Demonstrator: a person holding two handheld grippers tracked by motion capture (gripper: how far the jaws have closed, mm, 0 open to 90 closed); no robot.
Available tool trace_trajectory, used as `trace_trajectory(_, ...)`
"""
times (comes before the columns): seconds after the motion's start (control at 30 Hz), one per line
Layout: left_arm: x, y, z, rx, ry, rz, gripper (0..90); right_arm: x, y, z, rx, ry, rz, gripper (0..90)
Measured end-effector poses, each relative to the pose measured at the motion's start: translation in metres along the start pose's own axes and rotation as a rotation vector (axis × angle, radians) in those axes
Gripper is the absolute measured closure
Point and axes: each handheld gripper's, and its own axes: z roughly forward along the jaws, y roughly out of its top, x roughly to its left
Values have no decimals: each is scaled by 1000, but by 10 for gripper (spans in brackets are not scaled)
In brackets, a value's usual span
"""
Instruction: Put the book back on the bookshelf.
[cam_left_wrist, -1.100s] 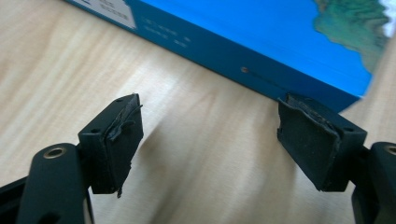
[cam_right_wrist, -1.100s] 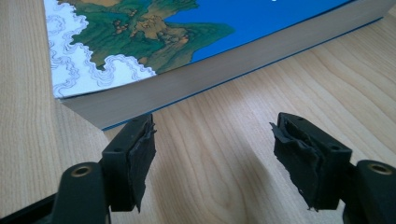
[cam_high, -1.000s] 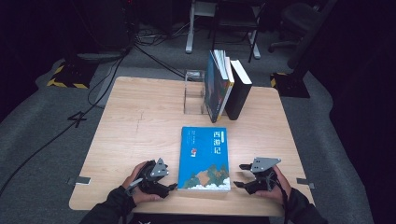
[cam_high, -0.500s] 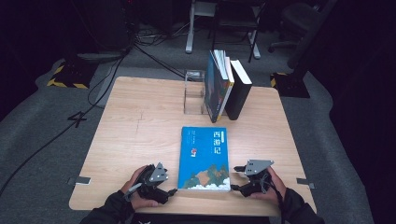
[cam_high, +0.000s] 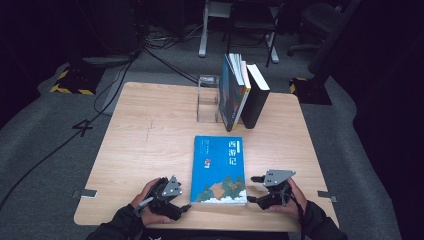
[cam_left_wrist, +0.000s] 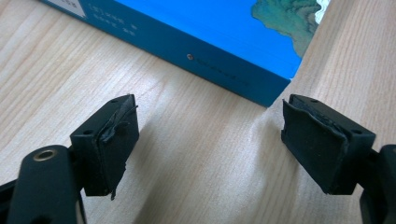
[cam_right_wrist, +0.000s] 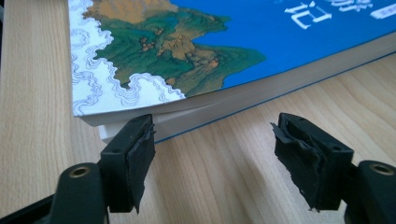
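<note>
Blue book (cam_high: 219, 169) flat between my grippers, blocks centre near edge. Upright books (cam_high: 240, 92) and clear stand (cam_high: 207, 99) bar far side. Left tabletop (cam_high: 145, 135) open.

Three white Chinese characters, 西游记, are printed in a vertical column on the cover of the blue book (cam_high: 219, 169), toward its 1 o'clock corner. A figure 4 (cam_high: 82, 127) is marked on the grey floor, at 9 o'clock from the table. The smaller print on the cover cannot be read.
</note>
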Motion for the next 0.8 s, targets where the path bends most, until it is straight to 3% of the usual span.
trace_trajectory(0.27, -8, 14, -10, -98, -49, 0, 190, 1, 10, -1, -46, -12, -2, 280)
trace_trajectory(0.4, -17, 25, -9, -119, -58, 25, 196, 1, 13, -2, -62, -15, 1, 271)
trace_trajectory(0.57, -35, 48, 1, -98, -33, 64, 212, 0, 19, -3, -83, -21, 2, 265)
trace_trajectory(0.8, -54, 76, 25, -62, -34, 100, 223, 0, 30, -6, -126, -35, 5, 258)
